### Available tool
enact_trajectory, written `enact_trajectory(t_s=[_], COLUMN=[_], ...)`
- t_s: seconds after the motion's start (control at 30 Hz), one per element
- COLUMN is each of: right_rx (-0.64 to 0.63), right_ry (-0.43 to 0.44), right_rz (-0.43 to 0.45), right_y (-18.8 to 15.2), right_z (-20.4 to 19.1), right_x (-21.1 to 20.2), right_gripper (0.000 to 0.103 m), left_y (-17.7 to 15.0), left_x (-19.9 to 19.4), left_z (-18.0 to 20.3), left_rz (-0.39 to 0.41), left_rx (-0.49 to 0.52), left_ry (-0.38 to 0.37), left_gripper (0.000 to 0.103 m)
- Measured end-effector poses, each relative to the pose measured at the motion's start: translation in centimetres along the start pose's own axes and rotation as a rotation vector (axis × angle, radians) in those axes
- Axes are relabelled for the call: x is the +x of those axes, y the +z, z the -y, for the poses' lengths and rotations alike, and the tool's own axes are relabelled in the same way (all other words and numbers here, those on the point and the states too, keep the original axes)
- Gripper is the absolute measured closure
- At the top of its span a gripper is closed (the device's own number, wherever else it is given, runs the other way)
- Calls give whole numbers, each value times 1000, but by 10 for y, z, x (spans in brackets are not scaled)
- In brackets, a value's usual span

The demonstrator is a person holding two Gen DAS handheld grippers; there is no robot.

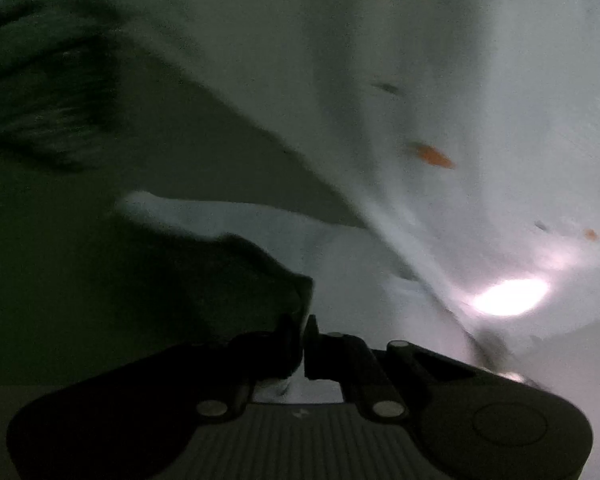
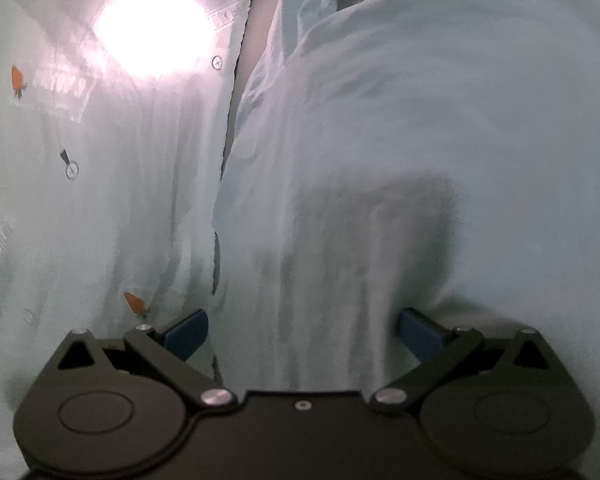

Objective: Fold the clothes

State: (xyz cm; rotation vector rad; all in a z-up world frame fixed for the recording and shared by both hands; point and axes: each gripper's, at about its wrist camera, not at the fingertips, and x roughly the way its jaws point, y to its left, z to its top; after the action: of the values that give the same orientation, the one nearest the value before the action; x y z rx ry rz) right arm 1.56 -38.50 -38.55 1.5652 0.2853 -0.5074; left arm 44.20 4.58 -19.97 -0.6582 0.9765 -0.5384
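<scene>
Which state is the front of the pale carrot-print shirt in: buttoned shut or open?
Open, at least where visible: in the right wrist view the pale carrot-print shirt shows a dark gap between its button edge and the other panel.

Lettering on the pale shirt (image 2: 100, 128) is too blurred to read

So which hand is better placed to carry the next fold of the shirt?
Left, probably. The left tool is already shut on the pale shirt, fabric pinched between its fingers. The right tool is open, fingers spread with cloth between them, gripping nothing yet.
</scene>
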Motion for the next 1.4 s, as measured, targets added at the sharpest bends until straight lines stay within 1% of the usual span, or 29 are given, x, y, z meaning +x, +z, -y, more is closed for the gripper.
enact_trajectory(t_s=[0.13, 0.17, 0.2, 0.23, 0.27, 0.3, 0.33, 0.37, 0.43, 0.53, 0.57, 0.6, 0.63, 0.67, 0.7, 0.73, 0.77, 0.83, 0.87, 0.9, 1.07, 1.17, 1.3, 1.37, 1.4], right_rx=[-5, -7, -9, -13, -17, -36, -58, -80, -153, -282, -347, -423, -501, -590, -656, -662, -659, -652, -649, -645, -914, -1034, -1117, -1128, -1119], right_ry=[0, 0, -1, -5, -10, -22, -36, -49, -81, -122, -139, -153, -166, -179, -181, -162, -140, -97, -75, -53, -68, -77, -84, -82, -77], right_rz=[-5, -6, -7, -11, -16, -22, -29, -35, -53, -98, -109, -123, -137, -154, -176, -204, -232, -288, -316, -344, -409, -439, -470, -476, -473], right_y=[-1, -1, -1, -1, -1, -1, -1, -2, -5, -12, -15, -21, -26, -35, -42, -46, -50, -56, -60, -63, -89, -105, -117, -121, -119], right_z=[-1, -1, -1, -3, -4, -7, -11, -14, -24, -45, -55, -66, -77, -90, -99, -103, -106, -112, -116, -119, -140, -145, -139, -137, -137], right_x=[-1, -1, -1, 0, 1, 2, 3, 4, 8, 20, 26, 31, 37, 44, 52, 60, 69, 87, 96, 105, 136, 140, 144, 148, 149], right_gripper=[0, 0, 0, 0, 0, 0, 0, 0, 0, 1, 1, 6, 14, 19, 28, 37, 40, 48, 48, 48, 47, 46, 45, 44, 46], left_y=[-3, -4, -5, -6, -6, -7, -8, -9, -10, -13, -12, -10, -10, -10, -11, -12, -14, -18, -19, -18, -13, -11, -12, -13, -13], left_x=[4, 5, 6, 7, 8, 9, 10, 11, 13, 16, 13, 9, 7, 7, 6, 6, 5, 2, 1, 1, 8, 12, 20, 23, 25], left_z=[10, 13, 16, 18, 21, 23, 26, 29, 34, 42, 38, 32, 26, 19, 13, 7, 1, -10, -15, -18, -19, -23, -25, -26, -26], left_rz=[-23, -29, -34, -40, -46, -52, -57, -63, -75, -92, -80, -59, -57, -63, -70, -78, -86, -94, -97, -106, -143, -157, -183, -193, -198], left_rx=[-3, -4, -5, -6, -7, -8, -9, -10, -11, -14, -14, -13, -7, 1, 9, -2, -33, -100, -133, -144, -94, -114, -118, -128, -134], left_ry=[-66, -83, -99, -116, -133, -149, -166, -182, -215, -265, -232, -175, -113, -48, 17, 52, 56, 36, 24, 22, 52, 45, 60, 62, 62], left_gripper=[97, 94, 90, 81, 77, 76, 68, 58, 54, 54, 54, 54, 54, 56, 56, 56, 56, 56, 56, 56, 56, 56, 56, 56, 56])
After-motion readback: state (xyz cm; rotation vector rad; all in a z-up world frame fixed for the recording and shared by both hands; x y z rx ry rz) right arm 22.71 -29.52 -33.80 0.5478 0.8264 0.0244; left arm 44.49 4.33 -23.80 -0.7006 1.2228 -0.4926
